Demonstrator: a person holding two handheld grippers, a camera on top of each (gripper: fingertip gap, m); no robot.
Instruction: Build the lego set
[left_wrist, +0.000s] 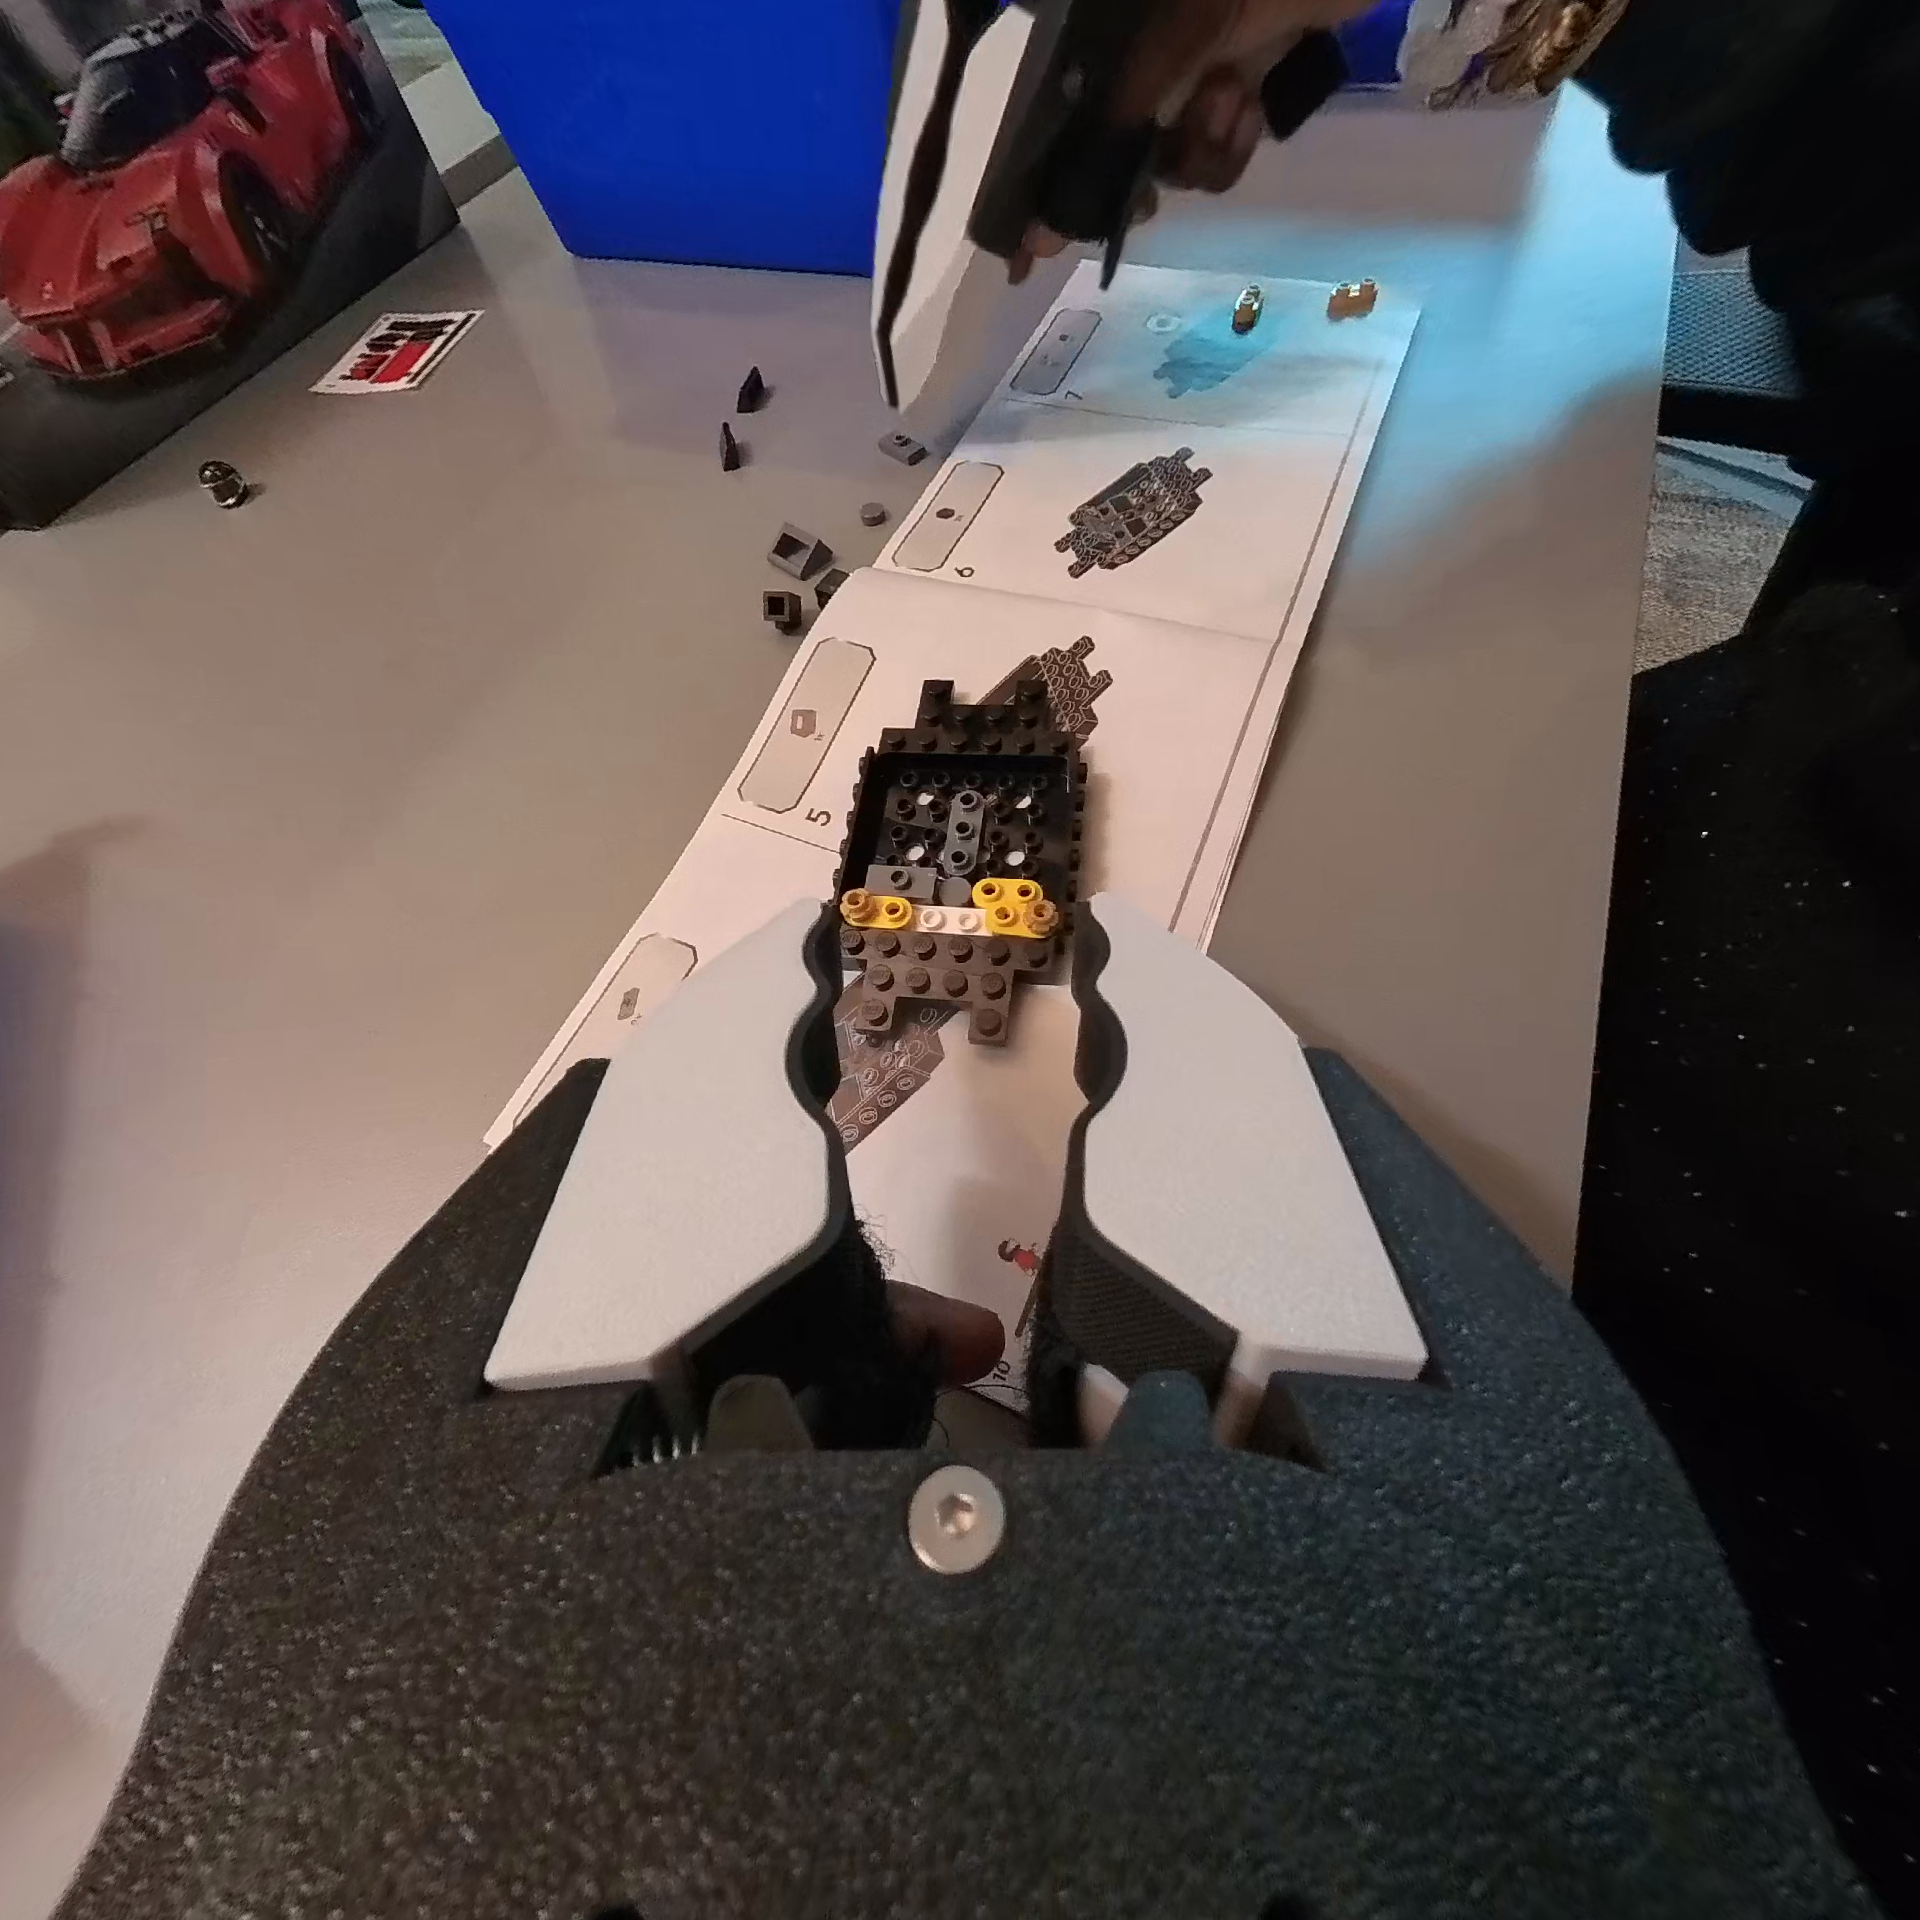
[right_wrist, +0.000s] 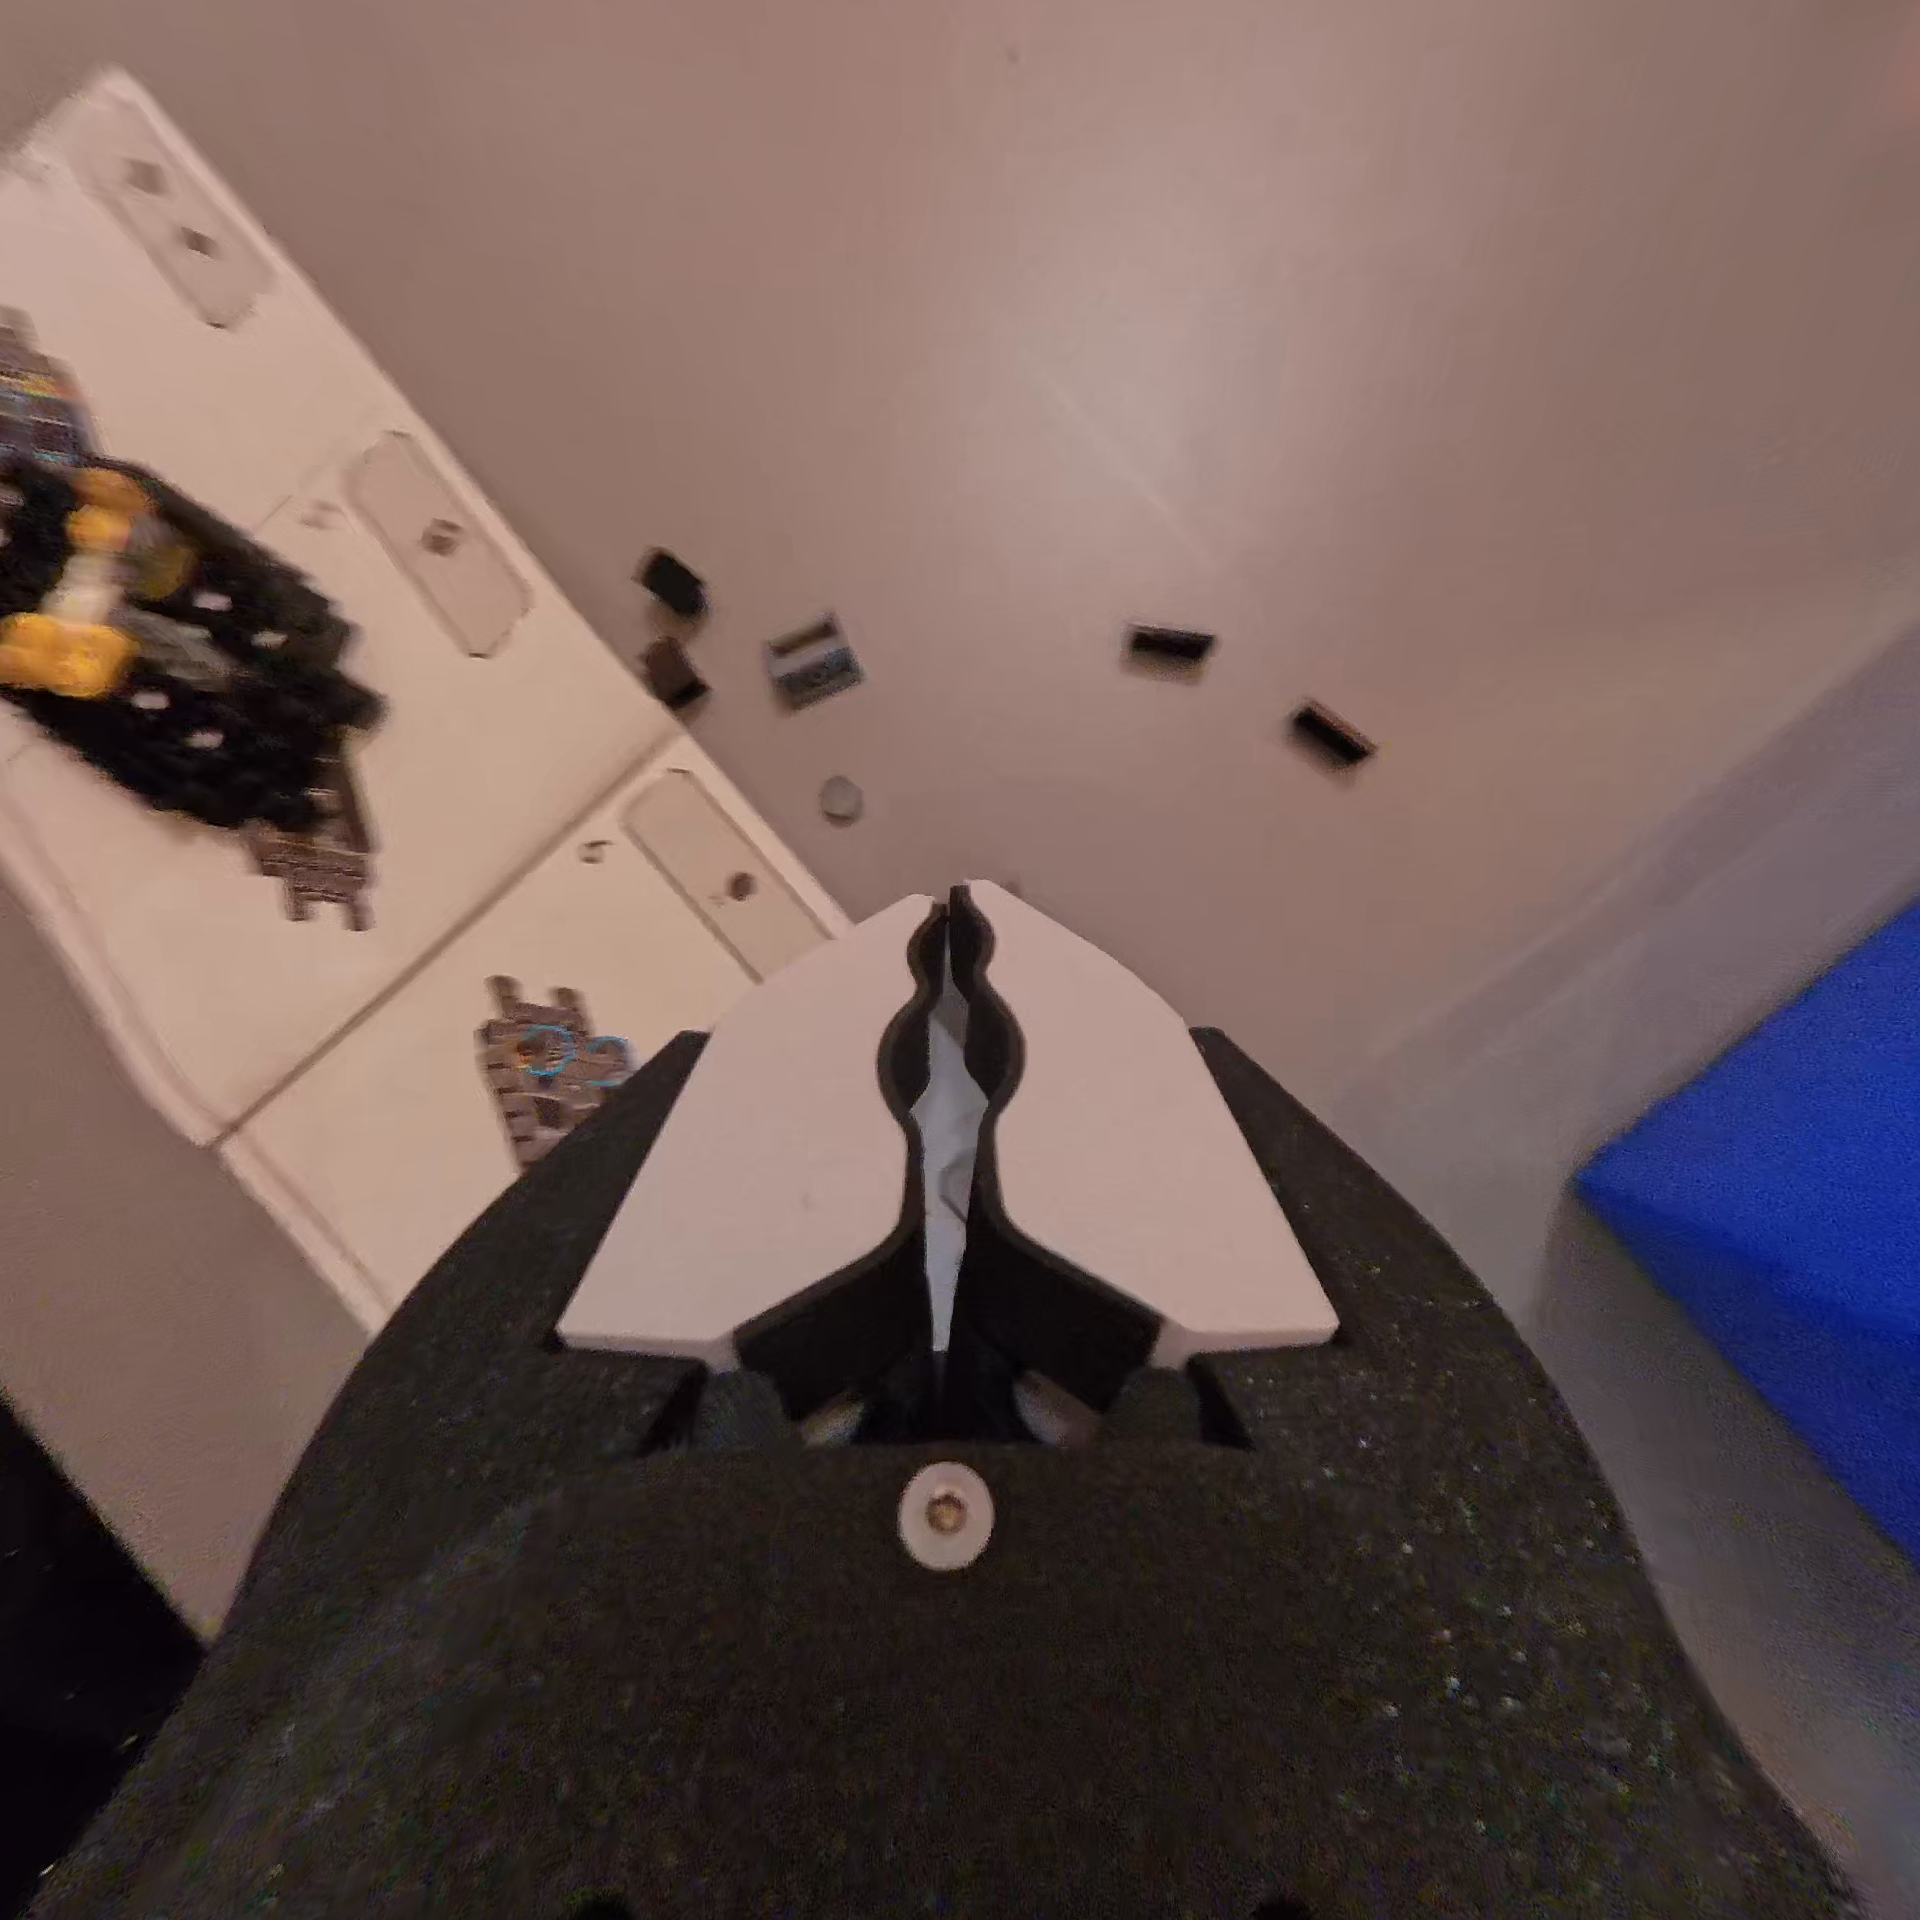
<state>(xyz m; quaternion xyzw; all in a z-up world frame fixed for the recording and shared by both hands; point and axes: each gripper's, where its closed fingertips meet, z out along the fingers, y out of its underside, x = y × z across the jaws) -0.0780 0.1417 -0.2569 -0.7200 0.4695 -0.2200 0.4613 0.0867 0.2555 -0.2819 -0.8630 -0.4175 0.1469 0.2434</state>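
Note:
A black lego chassis with yellow, white and grey pieces on it lies on the open instruction booklet. My left gripper is closed on the chassis's near end, one finger on each side. My right gripper is shut with nothing showing between its tips. In the left wrist view its tip hovers just above a small grey piece by the booklet's edge. That piece is hidden in the right wrist view. The chassis shows blurred at the left of the right wrist view.
Loose black and grey pieces lie on the grey table left of the booklet. A grey round tile lies among them. A blue bin and the set's box stand behind. Two small pieces rest on the booklet's far end. The left gripper's tips are roughly 20 cm from the right gripper's.

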